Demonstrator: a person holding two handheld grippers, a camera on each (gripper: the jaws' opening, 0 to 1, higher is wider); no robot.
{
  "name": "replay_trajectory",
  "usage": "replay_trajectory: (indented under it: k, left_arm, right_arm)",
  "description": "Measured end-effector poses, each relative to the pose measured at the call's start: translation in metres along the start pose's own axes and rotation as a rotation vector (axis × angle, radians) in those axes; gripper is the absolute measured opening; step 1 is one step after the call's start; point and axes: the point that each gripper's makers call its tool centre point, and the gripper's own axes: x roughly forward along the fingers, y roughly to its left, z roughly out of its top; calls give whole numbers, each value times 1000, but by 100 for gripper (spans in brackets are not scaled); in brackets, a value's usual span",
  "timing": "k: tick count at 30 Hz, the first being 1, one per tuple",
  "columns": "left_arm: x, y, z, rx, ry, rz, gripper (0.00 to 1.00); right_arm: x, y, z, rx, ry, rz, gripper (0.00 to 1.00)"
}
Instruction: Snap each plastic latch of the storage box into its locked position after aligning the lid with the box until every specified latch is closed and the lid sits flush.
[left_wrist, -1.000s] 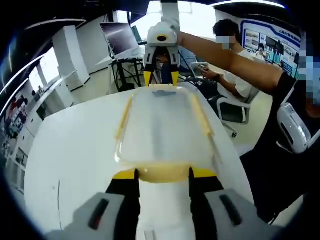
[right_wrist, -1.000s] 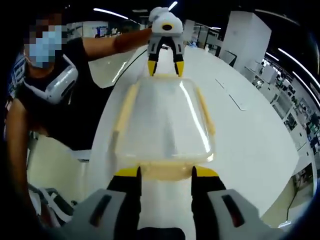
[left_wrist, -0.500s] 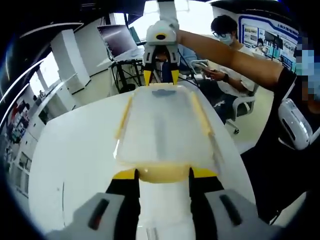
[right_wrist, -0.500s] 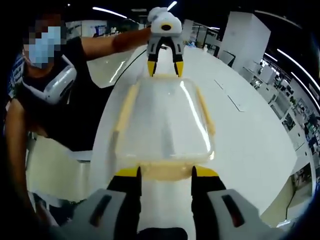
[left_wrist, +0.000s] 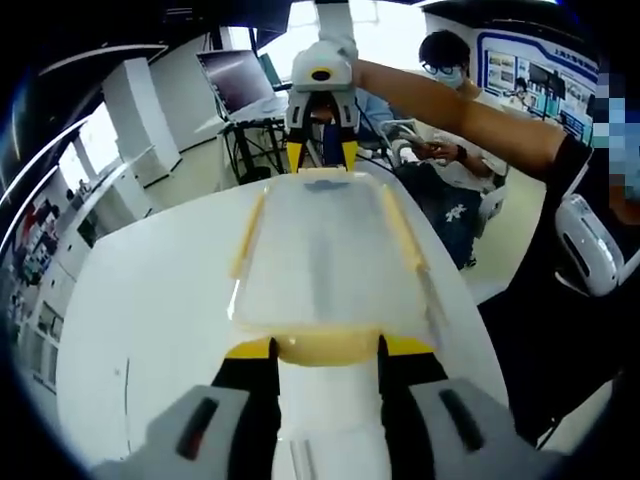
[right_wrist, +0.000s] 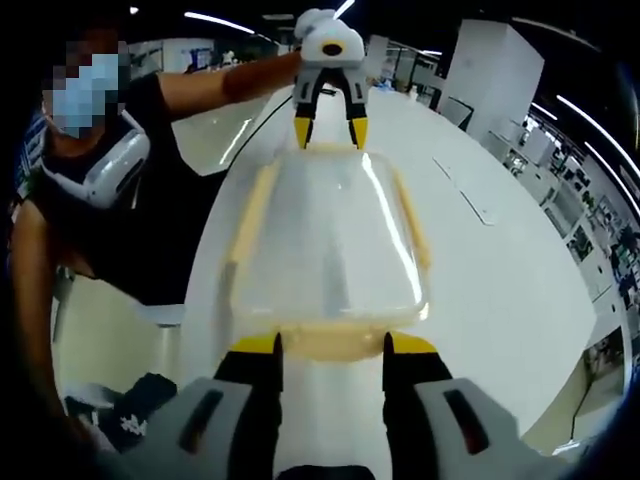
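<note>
— Where are your claws?

— My left claw (left_wrist: 326, 347) sits spread wide at one end latch (left_wrist: 327, 345) of the storage box (left_wrist: 325, 255); my right claw (right_wrist: 328, 345) is equally wide at the opposite end.

— And the box?

— It lies along the white worktop (left_wrist: 150, 290) near one edge, clear lid (right_wrist: 325, 240) on, yellow side latches (right_wrist: 250, 215) down.

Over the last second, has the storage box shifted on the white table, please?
No. In the left gripper view, the storage box keeps the same place against the white table edges, with both grippers at its ends.
</note>
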Motion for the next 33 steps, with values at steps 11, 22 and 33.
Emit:
replay_trajectory:
  k: [11,22,33]
  left_arm:
    - [-14,3,-20,-8,10,24,36]
    - [-16,6,-27,-19,3,17,36]
    - [-23,0,-34,-27,-2,17,36]
  right_arm:
    - [19,2,17,-20,-15,9,36]
    - [22,1,22,-21,-4,9,36]
    - [30,-3,30,-24,2,22,36]
